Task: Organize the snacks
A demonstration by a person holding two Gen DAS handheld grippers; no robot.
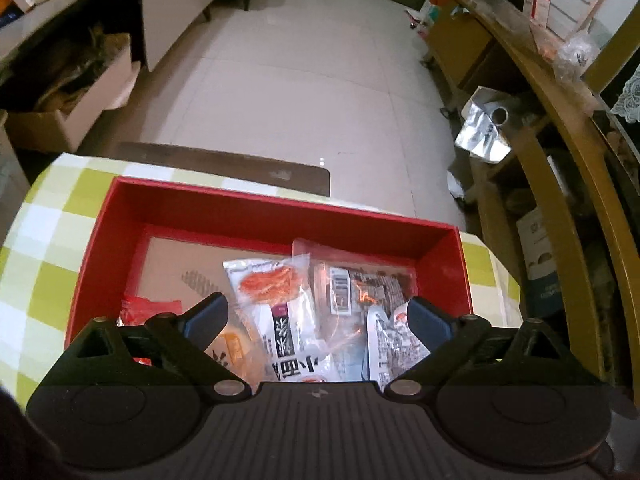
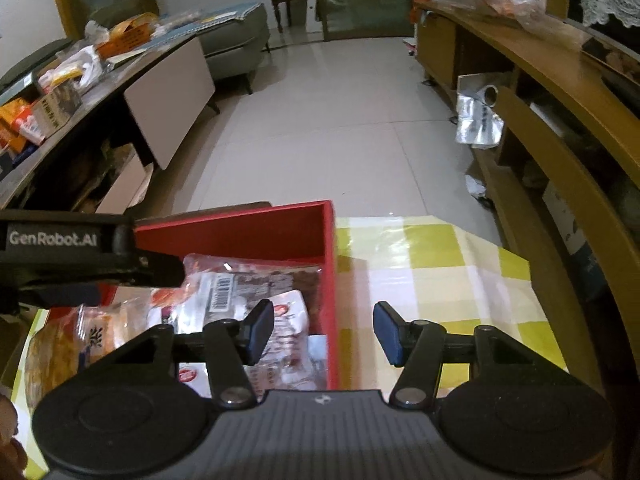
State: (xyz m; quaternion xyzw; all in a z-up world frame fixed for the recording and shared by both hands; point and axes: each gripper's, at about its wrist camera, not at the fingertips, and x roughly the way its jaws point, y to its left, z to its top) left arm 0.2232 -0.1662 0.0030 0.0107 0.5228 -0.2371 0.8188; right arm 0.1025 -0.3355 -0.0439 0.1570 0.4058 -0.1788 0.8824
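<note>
A red box [image 1: 264, 210] sits on a green-and-white checked tablecloth [image 1: 52, 216]. Inside lie several snack packets: a white packet with orange strips [image 1: 272, 292], a clear packet with a barcode [image 1: 352, 284], a small white packet [image 1: 394, 340] and a red wrapper [image 1: 148, 306]. My left gripper [image 1: 318, 314] is open and empty, hovering above the packets. In the right wrist view my right gripper [image 2: 324, 330] is open and empty, straddling the box's right wall [image 2: 330, 288]. The left gripper [image 2: 92, 260] shows there at the left, over the box and the barcode packet [image 2: 240, 280].
A dark stool [image 1: 224, 166] stands beyond the table. Tiled floor [image 1: 304, 80] stretches ahead. A low cabinet [image 2: 168, 92] with clutter is at the left, wooden shelving [image 2: 540, 92] at the right with a silver foil bag [image 2: 478, 120].
</note>
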